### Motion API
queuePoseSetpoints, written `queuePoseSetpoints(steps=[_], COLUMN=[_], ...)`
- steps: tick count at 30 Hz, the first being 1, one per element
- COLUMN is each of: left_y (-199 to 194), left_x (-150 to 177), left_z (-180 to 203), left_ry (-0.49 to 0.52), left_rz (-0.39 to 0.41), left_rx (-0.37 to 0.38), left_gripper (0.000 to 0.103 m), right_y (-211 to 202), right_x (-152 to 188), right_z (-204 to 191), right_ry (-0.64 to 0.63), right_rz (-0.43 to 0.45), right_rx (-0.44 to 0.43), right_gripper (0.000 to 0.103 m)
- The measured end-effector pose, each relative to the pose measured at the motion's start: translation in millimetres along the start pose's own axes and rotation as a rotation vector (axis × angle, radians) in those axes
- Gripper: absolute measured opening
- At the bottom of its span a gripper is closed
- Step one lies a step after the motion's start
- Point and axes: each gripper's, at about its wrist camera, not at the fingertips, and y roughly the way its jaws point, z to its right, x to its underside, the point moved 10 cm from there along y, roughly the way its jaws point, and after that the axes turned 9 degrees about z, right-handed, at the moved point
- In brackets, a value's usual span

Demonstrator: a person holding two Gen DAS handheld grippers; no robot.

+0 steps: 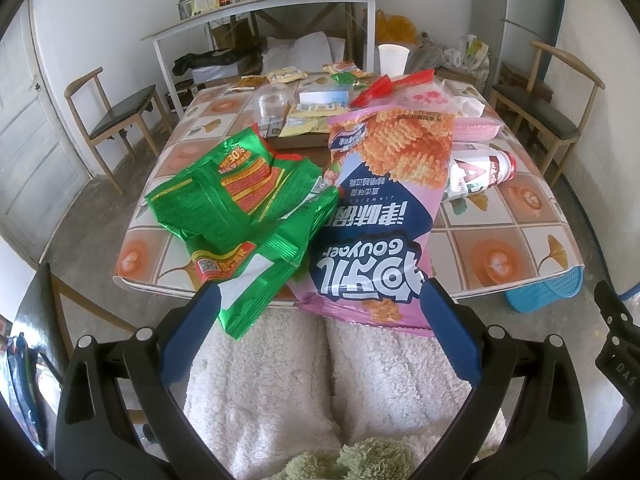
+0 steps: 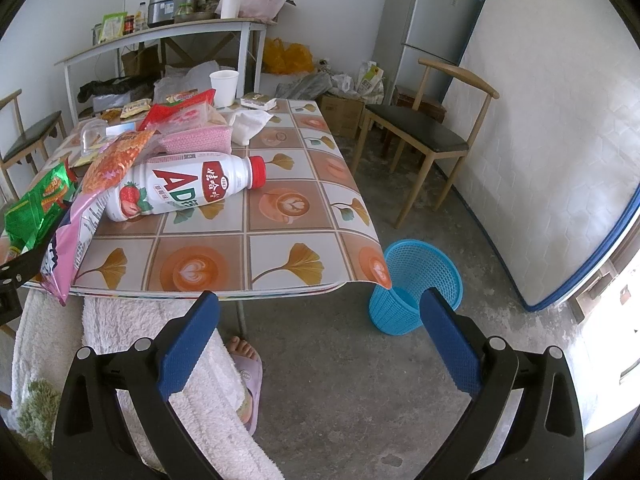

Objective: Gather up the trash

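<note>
Two grippers hung spread and empty at the table (image 2: 280,216) edge, the left gripper (image 1: 318,300) facing the pink chip bag (image 1: 384,200) and green wrapper (image 1: 244,200), the right gripper (image 2: 320,308) near the blue basket (image 2: 416,276) on the floor; the bottle (image 2: 188,188) lay sideways.

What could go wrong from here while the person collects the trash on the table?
The pink chip bag and green wrappers overhang the table edge, so a nudge could drop them on the floor. The bottle lies on its side and may roll. The blue basket stands partly under the tablecloth corner, so a throw could miss.
</note>
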Motion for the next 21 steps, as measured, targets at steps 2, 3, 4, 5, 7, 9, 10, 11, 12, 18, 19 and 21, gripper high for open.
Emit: queuePoseSetpoints(steps=[2, 3, 4, 5, 7, 9, 10, 11, 12, 18, 19, 21], left_y=[0, 1, 1, 1, 2, 3, 3, 2, 2, -11, -13, -17], left_x=[1, 2, 3, 4, 4, 5, 4, 4, 3, -15, -17, -19], left_z=[-1, -2, -2, -3, -3, -5, -6, -7, -8, -14, -15, -19], left_ry=[0.002, 0.003, 0.003, 0.004, 0.005, 0.001, -0.002, -0.005, -0.010, -0.027, -0.023, -0.016], left_rz=[-0.003, -0.004, -0.004, -0.005, -0.008, -0.010, -0.008, -0.004, 0.002, 0.116, 0.136, 0.167], left_rx=[-0.002, -0.004, -0.006, -0.008, -0.014, -0.017, -0.016, -0.011, -0.004, 0.084, 0.105, 0.152], left_gripper=[0.096, 0.096, 0.096, 0.096, 0.096, 0.096, 0.096, 0.096, 0.096, 0.096, 0.096, 0.096], right_y=[0, 1, 1, 2, 4, 5, 6, 6, 7, 2, 0, -4], right_x=[-1, -1, -2, -2, -3, -3, -4, -7, -10, -36, -42, -50], right_z=[1, 2, 2, 2, 1, -1, -2, -4, -5, -24, -29, -39], right_ry=[0.006, 0.007, 0.010, 0.011, 0.009, 0.009, 0.009, 0.009, 0.010, 0.032, 0.039, 0.050], right_rz=[0.002, 0.003, 0.005, 0.006, 0.008, 0.011, 0.014, 0.021, 0.029, 0.119, 0.143, 0.181], right_rx=[0.000, 0.000, -0.001, -0.002, -0.007, -0.011, -0.014, -0.020, -0.027, -0.111, -0.145, -0.215], right_gripper=[0.098, 0.098, 0.098, 0.098, 0.098, 0.098, 0.098, 0.098, 0.098, 0.098, 0.098, 0.098])
